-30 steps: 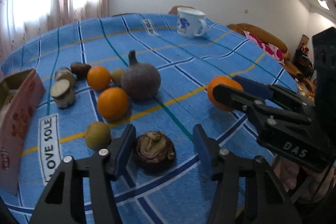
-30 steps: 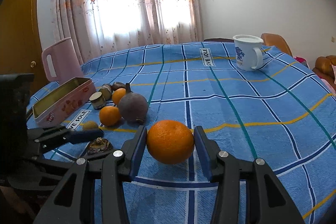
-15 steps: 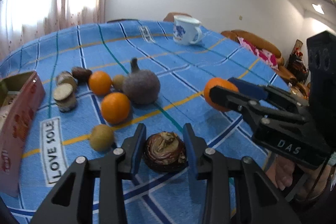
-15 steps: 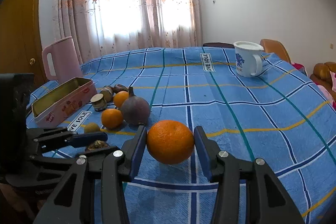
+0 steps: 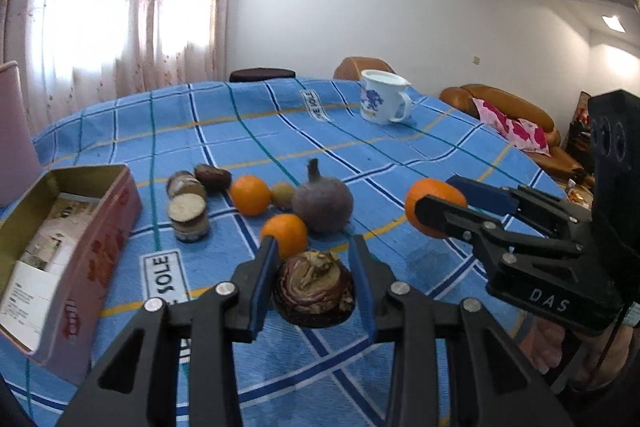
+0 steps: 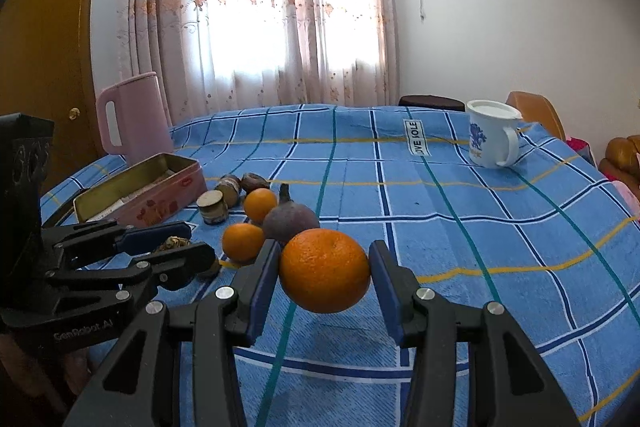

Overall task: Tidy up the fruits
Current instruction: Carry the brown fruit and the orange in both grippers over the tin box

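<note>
My left gripper [image 5: 313, 251] is shut on a dark brown, wrinkled round fruit [image 5: 314, 287], held just off the blue checked tablecloth [image 5: 360, 155]. My right gripper [image 6: 324, 253] is shut on a large orange [image 6: 324, 271], which hangs above its own shadow on the cloth. Each gripper shows in the other's view: the right gripper [image 5: 438, 195] with its orange [image 5: 434, 205] at the right, the left gripper [image 6: 196, 241] at the left. On the cloth lie two oranges [image 5: 250, 195] [image 5: 285, 235], a grey-purple fruit with a stem [image 5: 322, 203] and a small greenish-brown fruit [image 5: 283, 195].
An open pink tin [image 5: 60, 251] with papers inside stands at the left. Beside it are a small jar [image 5: 190, 215] and dark brown pieces [image 5: 212, 177]. A white mug [image 5: 382, 103] stands at the far side, and a pink jug [image 6: 132, 115] behind the tin.
The left jaws have closed on the brown fruit and lifted it, with the gripper tilting upward. The right gripper has kept its hold on the orange and barely moved.
</note>
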The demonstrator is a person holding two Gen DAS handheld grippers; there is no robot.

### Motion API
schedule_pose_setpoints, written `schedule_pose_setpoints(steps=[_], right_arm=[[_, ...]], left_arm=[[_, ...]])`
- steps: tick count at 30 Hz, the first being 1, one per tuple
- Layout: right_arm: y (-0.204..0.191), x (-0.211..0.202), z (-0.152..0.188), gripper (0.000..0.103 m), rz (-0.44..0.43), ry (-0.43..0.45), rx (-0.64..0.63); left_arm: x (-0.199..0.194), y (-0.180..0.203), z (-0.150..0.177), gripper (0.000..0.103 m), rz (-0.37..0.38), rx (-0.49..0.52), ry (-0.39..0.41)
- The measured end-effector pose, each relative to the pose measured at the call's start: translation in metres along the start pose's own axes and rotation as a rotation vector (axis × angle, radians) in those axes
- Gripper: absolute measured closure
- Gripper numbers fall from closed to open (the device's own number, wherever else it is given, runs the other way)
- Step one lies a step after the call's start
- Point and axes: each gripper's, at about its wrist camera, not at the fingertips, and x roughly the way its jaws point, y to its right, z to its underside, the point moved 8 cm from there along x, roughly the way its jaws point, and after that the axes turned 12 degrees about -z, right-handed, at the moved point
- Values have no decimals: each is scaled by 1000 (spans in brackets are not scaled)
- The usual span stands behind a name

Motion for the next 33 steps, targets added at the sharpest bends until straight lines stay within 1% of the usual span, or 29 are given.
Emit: schedule_pose_setpoints(steps=[7,13,16,18,25,33], right_arm=[[-10,2,-7,55,-20,16,-17],[-22,6,-15,55,-44,29,-39],[-30,11,-20,55,-58,34,-58],[-38,15,-24,55,-70,33,-74],[-62,31,-37,55,-113,29,-116],[-93,53,-59,55,-163,21,-175]], left_arm=[[-10,-16,-7,65,-55,-10,45],[-18,-37,-13,65,-125,-24,81],[-22,-53,-16,65,-175,-35,96],[-24,-62,-17,65,-183,-51,100],[-29,-97,-21,65,-252,-89,115],[-28,-136,-22,65,-305,-126,106]])
